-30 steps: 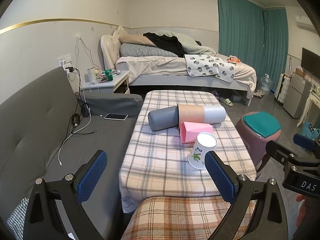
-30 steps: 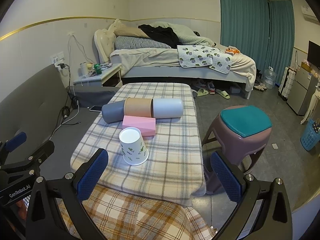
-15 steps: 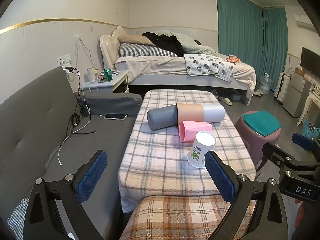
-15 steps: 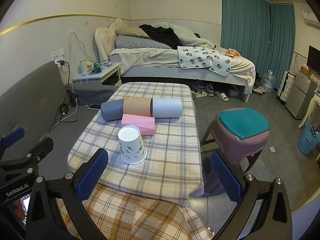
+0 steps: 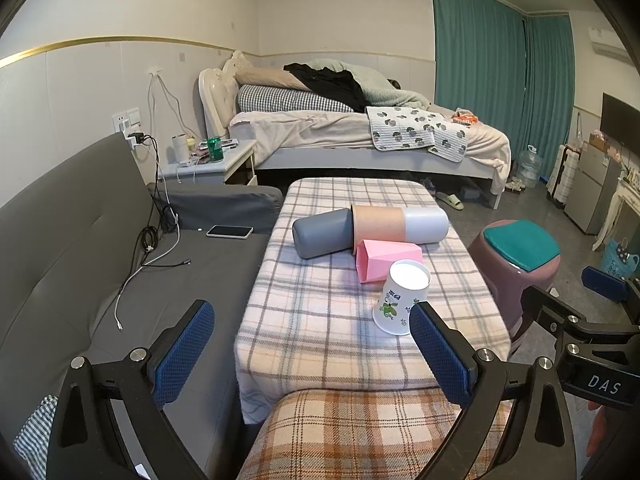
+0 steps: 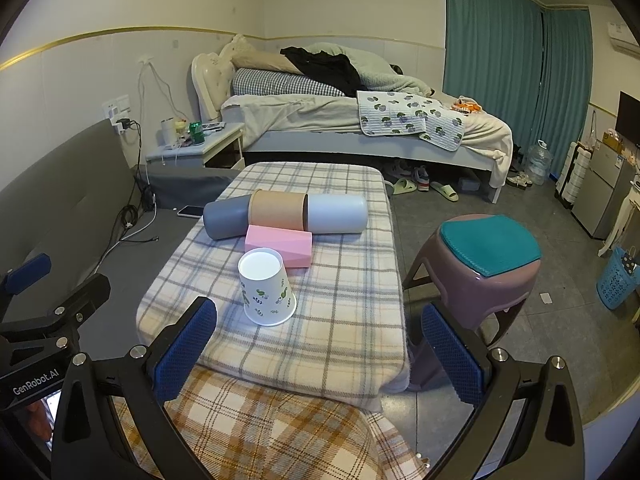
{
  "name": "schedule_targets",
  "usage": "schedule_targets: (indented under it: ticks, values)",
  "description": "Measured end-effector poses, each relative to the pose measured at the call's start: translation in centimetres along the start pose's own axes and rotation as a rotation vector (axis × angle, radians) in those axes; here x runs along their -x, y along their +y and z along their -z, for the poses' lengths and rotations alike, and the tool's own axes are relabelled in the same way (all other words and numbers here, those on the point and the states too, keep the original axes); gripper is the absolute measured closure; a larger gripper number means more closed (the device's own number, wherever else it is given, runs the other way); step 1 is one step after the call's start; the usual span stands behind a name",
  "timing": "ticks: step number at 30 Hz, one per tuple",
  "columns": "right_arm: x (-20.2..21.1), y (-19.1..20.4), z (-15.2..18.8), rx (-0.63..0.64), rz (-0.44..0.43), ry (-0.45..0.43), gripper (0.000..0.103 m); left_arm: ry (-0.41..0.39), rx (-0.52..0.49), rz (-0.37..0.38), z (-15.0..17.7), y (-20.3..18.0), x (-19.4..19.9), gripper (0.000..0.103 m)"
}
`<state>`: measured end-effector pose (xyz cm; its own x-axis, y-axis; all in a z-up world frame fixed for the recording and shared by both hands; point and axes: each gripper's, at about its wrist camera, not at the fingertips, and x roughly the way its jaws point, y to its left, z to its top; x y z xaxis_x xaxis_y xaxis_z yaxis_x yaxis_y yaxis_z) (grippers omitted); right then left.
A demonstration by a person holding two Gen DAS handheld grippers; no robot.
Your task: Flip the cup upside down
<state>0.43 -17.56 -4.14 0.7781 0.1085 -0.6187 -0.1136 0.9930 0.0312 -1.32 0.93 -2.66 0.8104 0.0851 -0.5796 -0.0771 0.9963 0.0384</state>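
Note:
A white paper cup [image 5: 401,298] with green leaf prints stands on the plaid-covered table [image 5: 320,320], its narrow white end up and its wide end on the cloth; it also shows in the right wrist view [image 6: 266,286]. My left gripper [image 5: 312,344] is open and empty, held back from the table's near edge, with the cup just beyond its right finger. My right gripper [image 6: 320,344] is open and empty, with the cup ahead near its left finger.
Behind the cup lie a pink box [image 6: 279,244] and a grey, tan and white cylinder row [image 6: 284,216]. A purple stool with a teal cushion [image 6: 480,264] stands right of the table, a grey sofa [image 5: 80,248] with a phone and cables left. A plaid cushion [image 5: 360,432] lies below the grippers.
Both grippers have drifted slightly, so the table and cup shift a little in view. The cup has not moved and both jaws stay open.

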Motion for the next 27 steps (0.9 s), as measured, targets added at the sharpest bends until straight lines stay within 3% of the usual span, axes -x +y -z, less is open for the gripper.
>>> schedule_targets:
  ticks: [27]
  values:
    - [-0.01, 0.11, -0.05, 0.002, -0.001, 0.004, 0.0, -0.007, -0.006, -0.007, 0.11, -0.25, 0.04, 0.002]
